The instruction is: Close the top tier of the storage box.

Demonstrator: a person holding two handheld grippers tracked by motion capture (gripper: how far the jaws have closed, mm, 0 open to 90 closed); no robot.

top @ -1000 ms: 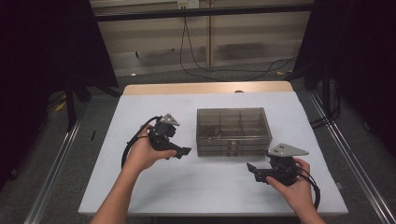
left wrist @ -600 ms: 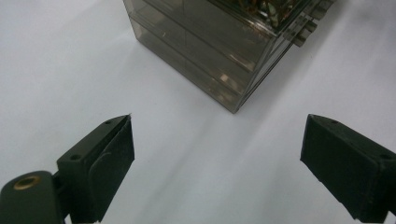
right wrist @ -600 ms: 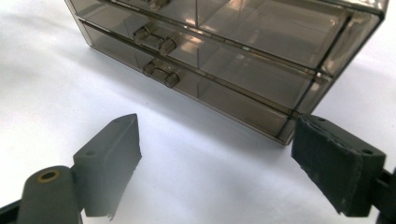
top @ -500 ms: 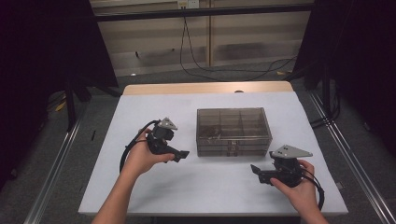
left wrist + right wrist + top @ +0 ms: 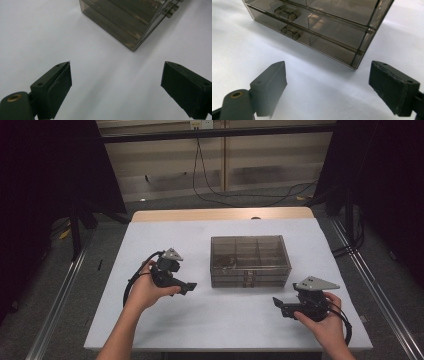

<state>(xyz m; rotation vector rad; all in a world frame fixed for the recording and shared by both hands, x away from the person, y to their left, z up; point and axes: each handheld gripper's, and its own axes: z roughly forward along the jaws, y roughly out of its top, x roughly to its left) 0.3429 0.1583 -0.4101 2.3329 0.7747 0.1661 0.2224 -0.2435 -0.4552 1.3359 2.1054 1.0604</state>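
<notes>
Both grippers eased back toward the person, left gripper [image 5: 190, 287] and right gripper [image 5: 278, 304] spread wide and empty, smoked drawer box [image 5: 249, 261] mid-table between them; brace its corner left, pinch drawer tab [image 5: 291, 33] squarely right

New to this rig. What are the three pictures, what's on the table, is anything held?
No robot here: a person holds a hand-held tool with two-jaw tongs in each hand. The high view looks down from above the person's side. It shows the left tongs and right tongs over a white table, either side of a smoky clear plastic box with inner dividers. The other two pictures come from cameras riding on the tools, looking along their black jaws. The left gripper view sees a corner of the box; the right gripper view sees its front, with two stacked latch-like handles. Both tongs are open, holding nothing and clear of the box.
</notes>
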